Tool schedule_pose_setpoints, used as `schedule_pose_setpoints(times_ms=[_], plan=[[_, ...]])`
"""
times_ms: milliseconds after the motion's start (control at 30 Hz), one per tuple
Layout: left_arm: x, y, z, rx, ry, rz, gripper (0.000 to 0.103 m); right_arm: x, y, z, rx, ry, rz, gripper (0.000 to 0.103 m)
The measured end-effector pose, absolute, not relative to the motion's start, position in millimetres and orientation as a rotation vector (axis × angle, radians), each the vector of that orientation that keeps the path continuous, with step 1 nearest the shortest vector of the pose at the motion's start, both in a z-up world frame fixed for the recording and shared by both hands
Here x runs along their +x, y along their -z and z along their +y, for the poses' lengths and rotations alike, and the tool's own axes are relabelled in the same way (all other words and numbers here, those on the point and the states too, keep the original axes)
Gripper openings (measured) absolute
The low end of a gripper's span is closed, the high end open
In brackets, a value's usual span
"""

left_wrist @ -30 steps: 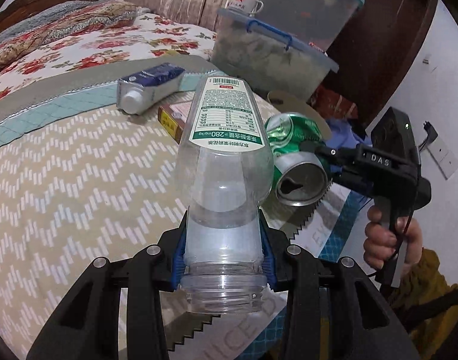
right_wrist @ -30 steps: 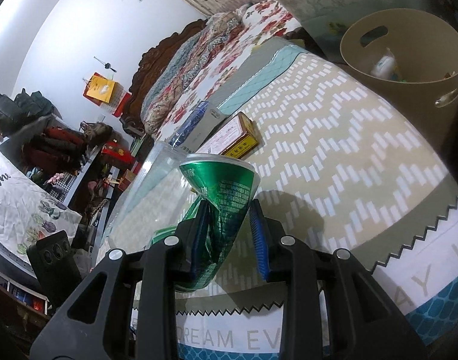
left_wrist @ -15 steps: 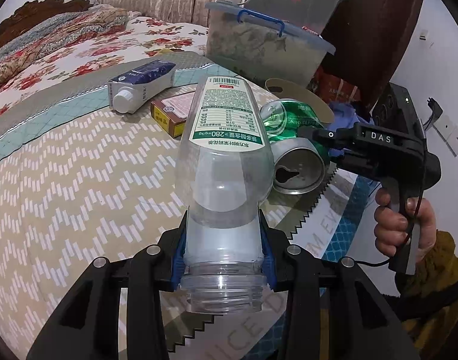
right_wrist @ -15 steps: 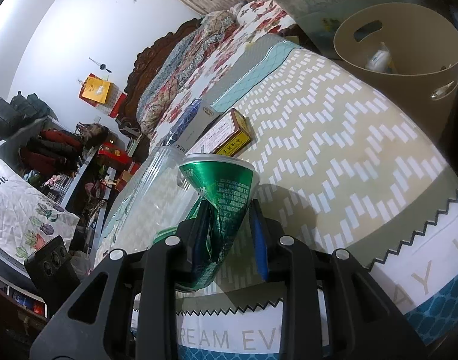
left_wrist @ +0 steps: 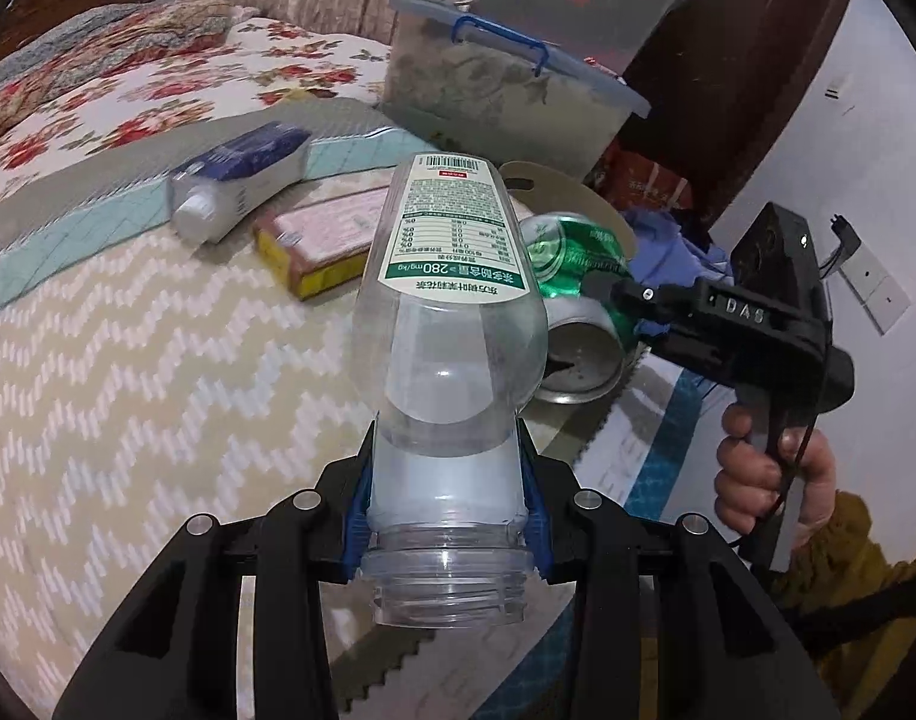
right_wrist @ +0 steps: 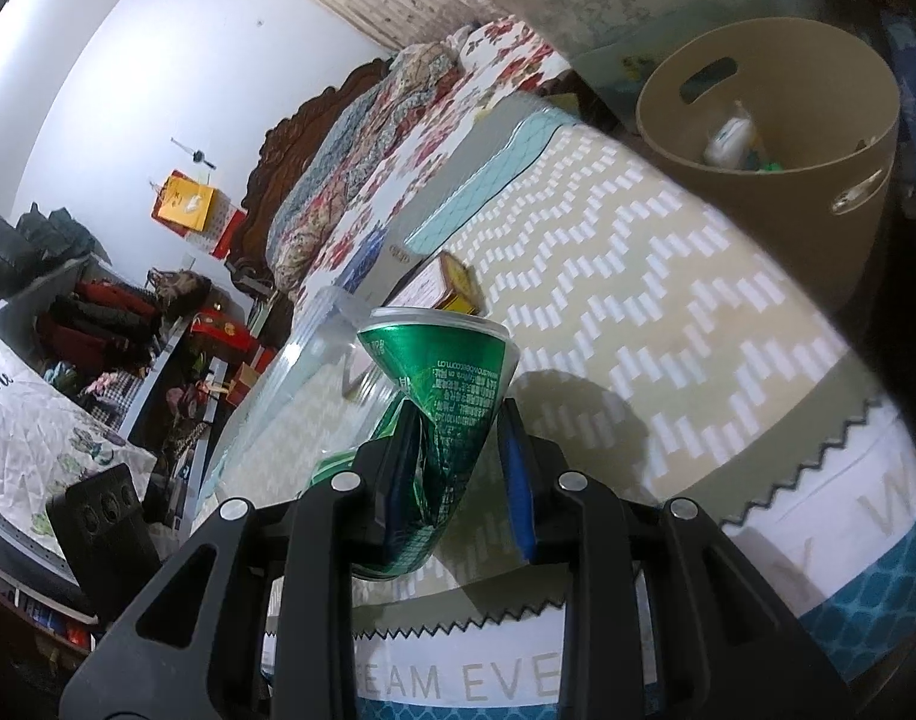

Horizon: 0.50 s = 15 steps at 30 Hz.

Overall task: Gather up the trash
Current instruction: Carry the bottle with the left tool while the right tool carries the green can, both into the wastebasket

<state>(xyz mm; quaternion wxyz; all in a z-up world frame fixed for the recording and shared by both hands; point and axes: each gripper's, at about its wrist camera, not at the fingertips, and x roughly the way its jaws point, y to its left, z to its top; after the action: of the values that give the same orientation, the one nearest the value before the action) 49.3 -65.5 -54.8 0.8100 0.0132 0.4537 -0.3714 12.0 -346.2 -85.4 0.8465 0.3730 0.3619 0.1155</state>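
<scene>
Over the bed: I'm running both claws above the zigzag bedspread [left_wrist: 128, 372], one piece of trash in each.
Left claw: my left claw [left_wrist: 446, 510] is clamped narrow on the neck of an empty clear bottle [left_wrist: 446, 300]; its open mouth faces the camera and its base points off toward 12 o'clock.
Right claw: my right claw [right_wrist: 458, 468] is squeezed tight on a crushed green can [right_wrist: 446, 396]; from the left wrist cam that can sits at about 3 o'clock of the bottle, just beside it.
Bin: tan bin [right_wrist: 817, 192] at roughly 1 o'clock in the right wrist cam, beside the bed, with a few bits already lying in it.
Done so far: I'd say two items are lifted, neither dropped yet.
Still to grab: blue-and-white carton [left_wrist: 236, 186] and a yellow-edged box [left_wrist: 326, 240], touching, both lying on the bed around 11 o'clock of the bottle.
Progress guess: maybe halfway. Dump these two, then go back for the rest.
</scene>
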Motion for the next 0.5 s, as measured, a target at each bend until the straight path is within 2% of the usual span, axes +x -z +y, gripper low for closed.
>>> schedule_pose_setpoints(times_ms=[200, 500], plan=[[74, 41, -113, 0.069, 0.875, 0.984, 0.038, 5, 78, -381, 0.819, -0.18, 0.689, 0.029], [138, 43, -227, 0.063, 1.02, 1.144, 0.038, 8, 84, -476, 0.961, 0.011, 0.573, 0.028]])
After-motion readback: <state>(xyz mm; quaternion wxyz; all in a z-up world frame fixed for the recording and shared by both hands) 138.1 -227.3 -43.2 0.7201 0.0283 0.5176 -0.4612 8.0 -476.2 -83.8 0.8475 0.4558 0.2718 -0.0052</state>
